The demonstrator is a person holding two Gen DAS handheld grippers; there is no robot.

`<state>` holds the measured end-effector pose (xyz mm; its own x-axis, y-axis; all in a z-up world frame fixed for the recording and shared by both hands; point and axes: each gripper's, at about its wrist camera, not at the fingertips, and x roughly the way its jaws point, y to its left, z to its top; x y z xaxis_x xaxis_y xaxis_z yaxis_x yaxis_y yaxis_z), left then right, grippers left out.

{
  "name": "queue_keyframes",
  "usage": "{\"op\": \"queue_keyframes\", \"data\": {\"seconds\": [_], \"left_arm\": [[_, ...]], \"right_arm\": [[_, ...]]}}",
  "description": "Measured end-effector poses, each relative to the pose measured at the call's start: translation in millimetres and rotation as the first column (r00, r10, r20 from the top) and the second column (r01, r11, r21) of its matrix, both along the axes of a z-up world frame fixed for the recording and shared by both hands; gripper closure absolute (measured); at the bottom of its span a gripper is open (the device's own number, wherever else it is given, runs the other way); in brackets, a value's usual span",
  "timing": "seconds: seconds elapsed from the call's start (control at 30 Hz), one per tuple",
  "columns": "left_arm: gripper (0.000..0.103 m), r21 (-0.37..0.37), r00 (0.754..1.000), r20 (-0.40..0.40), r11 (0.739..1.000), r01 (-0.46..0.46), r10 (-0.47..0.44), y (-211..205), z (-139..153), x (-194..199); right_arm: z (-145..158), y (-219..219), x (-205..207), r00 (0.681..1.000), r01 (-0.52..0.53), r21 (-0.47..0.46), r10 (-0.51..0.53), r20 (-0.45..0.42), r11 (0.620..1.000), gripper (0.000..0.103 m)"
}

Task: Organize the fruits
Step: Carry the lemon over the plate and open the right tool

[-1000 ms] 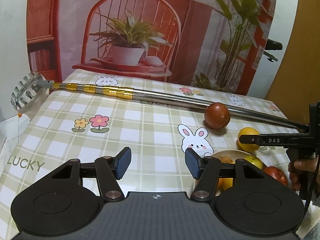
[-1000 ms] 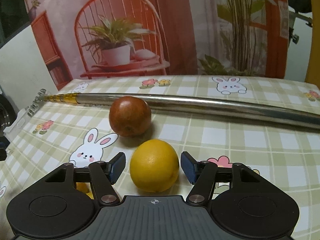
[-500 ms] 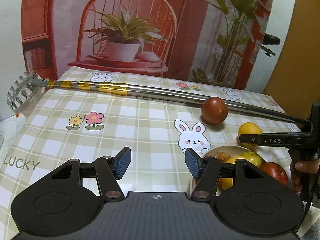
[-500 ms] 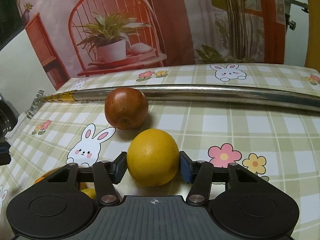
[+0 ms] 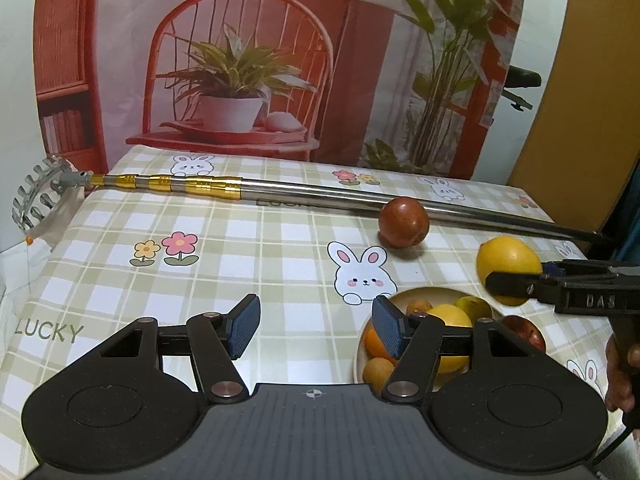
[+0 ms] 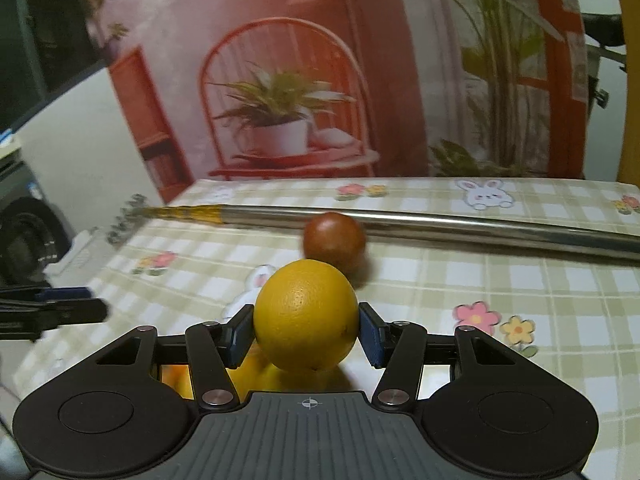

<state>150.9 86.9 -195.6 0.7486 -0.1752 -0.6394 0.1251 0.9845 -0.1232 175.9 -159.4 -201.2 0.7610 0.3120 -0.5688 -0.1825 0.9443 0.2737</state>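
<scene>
One orange [image 6: 306, 316] sits clamped between the blue ribbed pads of the right gripper [image 6: 307, 334], lifted off the cloth [image 5: 248, 256]; its peel is dimpled and glossy. Behind the orange, one smooth red-brown apple [image 6: 334, 239] rests on the cloth, touching one long steel pole [image 6: 460, 226] with gold bands at its far left end. Below and left of the orange, one pale round bowl [image 5: 404, 295] holds at least six fruits (oranges, a greenish one and a red one at the rim, partly hidden by the gripper). The left gripper [image 5: 316, 330] hovers left of the bowl with its pads wide apart, holding nothing. The right gripper comes in level from the right of the bowl, a hand [image 5: 620, 376] on its grip. The cloth is checked green and cream, printed with rabbits and flowers.
</scene>
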Motion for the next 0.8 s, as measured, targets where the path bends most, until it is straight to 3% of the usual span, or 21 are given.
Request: {"op": "queue_keyframes", "data": {"seconds": [0.33,0.8], "left_arm": [[0.037,-0.037,0.999,0.011,0.998,-0.041,0.041,20.5,-0.1,-18.7],[0.037,-0.062,0.998,0.008,0.997,-0.055,0.056,32.0,-6.4,-21.7]], "right_arm": [[4.1,65.5,-17.2,0.988,-0.153,-0.056,0.151,-0.037,0.987,0.053],[-0.8,115.4,-12.3,0.967,-0.253,-0.196,0.244,-0.071,0.947,0.053]]}}
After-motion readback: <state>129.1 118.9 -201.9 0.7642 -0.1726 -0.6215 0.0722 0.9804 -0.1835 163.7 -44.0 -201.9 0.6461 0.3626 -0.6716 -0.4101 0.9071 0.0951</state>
